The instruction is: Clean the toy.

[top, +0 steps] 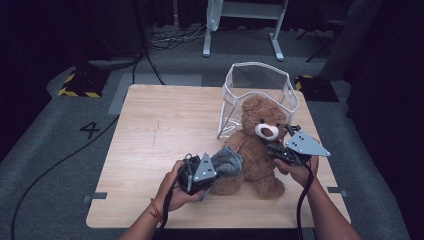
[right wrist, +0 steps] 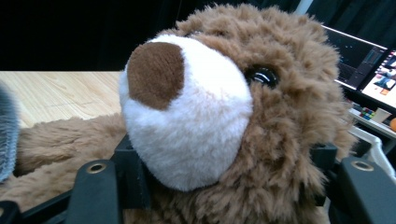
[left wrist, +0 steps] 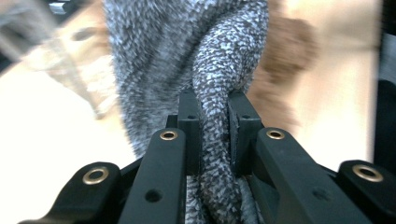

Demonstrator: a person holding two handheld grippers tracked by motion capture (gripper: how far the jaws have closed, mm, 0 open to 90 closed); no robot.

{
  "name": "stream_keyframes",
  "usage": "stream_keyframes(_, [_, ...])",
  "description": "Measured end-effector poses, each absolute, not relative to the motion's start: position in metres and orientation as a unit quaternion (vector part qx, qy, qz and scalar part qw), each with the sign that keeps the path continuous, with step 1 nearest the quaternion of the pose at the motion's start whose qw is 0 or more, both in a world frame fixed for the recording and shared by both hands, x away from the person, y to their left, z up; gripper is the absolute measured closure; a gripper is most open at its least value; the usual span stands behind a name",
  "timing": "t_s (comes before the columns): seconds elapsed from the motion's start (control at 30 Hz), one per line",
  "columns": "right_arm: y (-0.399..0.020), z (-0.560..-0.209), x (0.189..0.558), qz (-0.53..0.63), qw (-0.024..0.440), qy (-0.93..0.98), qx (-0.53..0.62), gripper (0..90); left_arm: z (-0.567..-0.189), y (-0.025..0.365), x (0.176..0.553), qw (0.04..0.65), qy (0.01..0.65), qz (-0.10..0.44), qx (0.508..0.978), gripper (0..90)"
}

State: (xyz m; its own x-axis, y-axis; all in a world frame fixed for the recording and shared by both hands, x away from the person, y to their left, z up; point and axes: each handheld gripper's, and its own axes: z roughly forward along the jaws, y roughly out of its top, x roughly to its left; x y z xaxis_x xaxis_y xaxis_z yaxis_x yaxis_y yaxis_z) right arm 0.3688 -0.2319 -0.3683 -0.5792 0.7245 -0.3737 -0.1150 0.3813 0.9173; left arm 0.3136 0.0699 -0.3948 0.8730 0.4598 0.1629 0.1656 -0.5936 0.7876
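Wooden table [top: 150, 150] bearing a seated brown teddy bear [top: 257, 145] before a clear plastic bag [top: 260, 85]. Right gripper [top: 280, 147] clasps the bear's neck, below the muzzle. Left gripper [top: 212, 172], beside the bear's arm, pinches a grey knitted garment [left wrist: 205, 70].

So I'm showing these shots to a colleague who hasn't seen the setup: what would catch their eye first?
The brown teddy bear sitting at the right of the wooden table, its head clasped between the jaws of the right gripper. Next, the grey knitted cloth pinched in the left gripper against the bear's side. Behind the bear stands a clear plastic bag, open at the top.
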Motion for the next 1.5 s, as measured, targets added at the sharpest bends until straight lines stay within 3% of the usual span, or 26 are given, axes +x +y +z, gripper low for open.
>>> stream_keyframes(0.3, [-0.215, -0.37, 0.367, 0.52, 0.405, 0.727, 0.19, 36.4, -0.433, 0.071, 0.336, 0.326, 0.18, 0.153, 0.915, 79.2])
stream_keyframes(0.5, [-0.214, -0.368, 0.368, 0.525, 0.401, 0.727, 0.188, 36.3, -0.439, 0.088, 0.339, 0.305, 0.195, 0.144, 0.921, 79.0])
stream_keyframes(0.6, [-0.213, -0.364, 0.369, 0.531, 0.4, 0.725, 0.182, 36.3, -0.428, 0.112, 0.35, 0.363, 0.257, 0.156, 0.882, 78.8])
stream_keyframes(0.7, [-0.209, -0.362, 0.37, 0.527, 0.403, 0.728, 0.174, 36.4, -0.407, 0.126, 0.352, 0.419, 0.274, 0.177, 0.847, 78.8])
stream_keyframes(0.93, [-0.2, -0.369, 0.372, 0.518, 0.401, 0.737, 0.168, 36.3, -0.357, 0.121, 0.353, 0.499, 0.252, 0.211, 0.802, 78.7])
stream_keyframes(1.1, [-0.195, -0.372, 0.372, 0.52, 0.395, 0.739, 0.167, 36.3, -0.349, 0.105, 0.354, 0.535, 0.234, 0.205, 0.786, 78.7])
stream_keyframes(1.23, [-0.193, -0.373, 0.373, 0.52, 0.396, 0.738, 0.167, 36.3, -0.362, 0.078, 0.351, 0.507, 0.196, 0.186, 0.819, 78.7])
stream_keyframes(1.3, [-0.194, -0.375, 0.373, 0.516, 0.402, 0.737, 0.169, 36.4, -0.374, 0.066, 0.347, 0.464, 0.17, 0.187, 0.849, 78.7])
stream_keyframes(1.5, [-0.201, -0.375, 0.375, 0.518, 0.403, 0.734, 0.176, 36.3, -0.401, 0.066, 0.346, 0.398, 0.147, 0.162, 0.891, 78.8])
